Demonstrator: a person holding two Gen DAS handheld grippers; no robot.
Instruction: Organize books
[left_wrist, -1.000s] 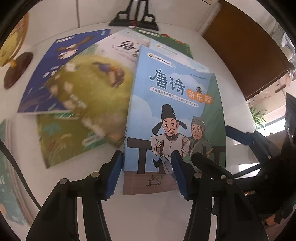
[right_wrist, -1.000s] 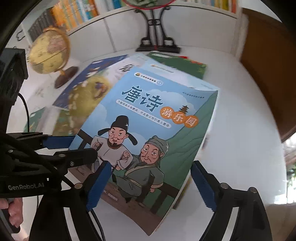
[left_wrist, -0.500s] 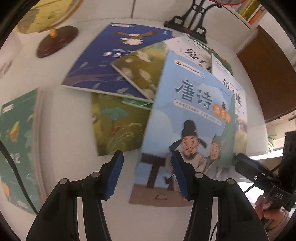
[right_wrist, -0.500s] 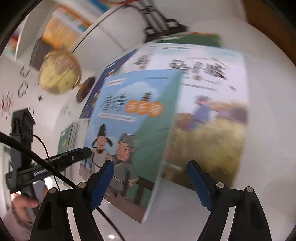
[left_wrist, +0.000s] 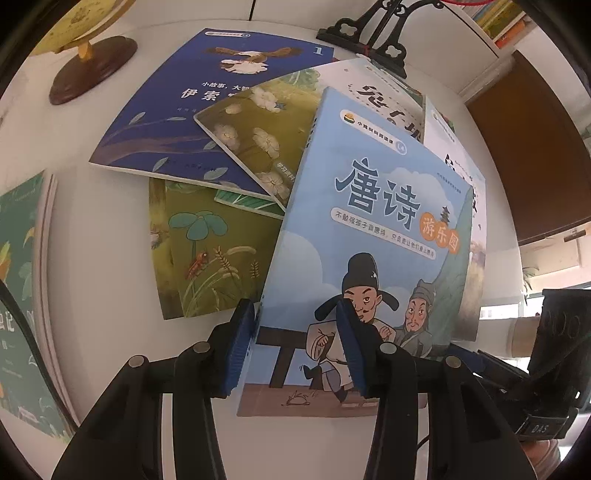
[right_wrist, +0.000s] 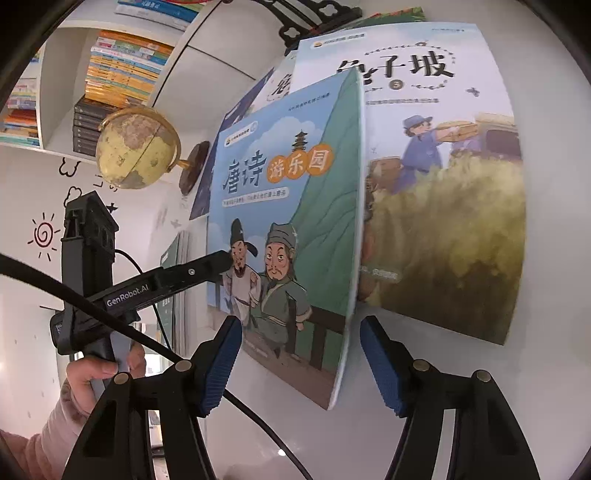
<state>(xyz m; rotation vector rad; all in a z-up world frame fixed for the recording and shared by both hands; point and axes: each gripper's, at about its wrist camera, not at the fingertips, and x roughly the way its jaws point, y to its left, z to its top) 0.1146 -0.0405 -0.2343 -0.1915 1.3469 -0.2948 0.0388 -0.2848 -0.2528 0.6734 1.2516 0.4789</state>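
A light blue book (left_wrist: 369, 236) with two cartoon men on its cover lies on top of a spread of books on the white table (left_wrist: 103, 258). Its right edge (right_wrist: 351, 221) is tilted up off a white book (right_wrist: 443, 184). My left gripper (left_wrist: 295, 350) hangs over its lower left corner, jaws closing. One pad sits beside the spine edge and the other in front of the cover, and they do not clamp it. My right gripper (right_wrist: 303, 362) straddles the raised edge, jaws closing, pads clear of it.
A dark blue book (left_wrist: 184, 110), an olive flowered book (left_wrist: 258, 129) and a green clover book (left_wrist: 207, 258) overlap behind. More green books (left_wrist: 18, 295) lie at the left. A globe (right_wrist: 136, 147), a black stand (left_wrist: 369, 33) and a bookshelf (right_wrist: 110, 74) stand at the back.
The blue book's right edge has risen, uncovering the white book. My right gripper has rolled, dropped towards that edge and narrowed. My left gripper has slid left to the spine edge.
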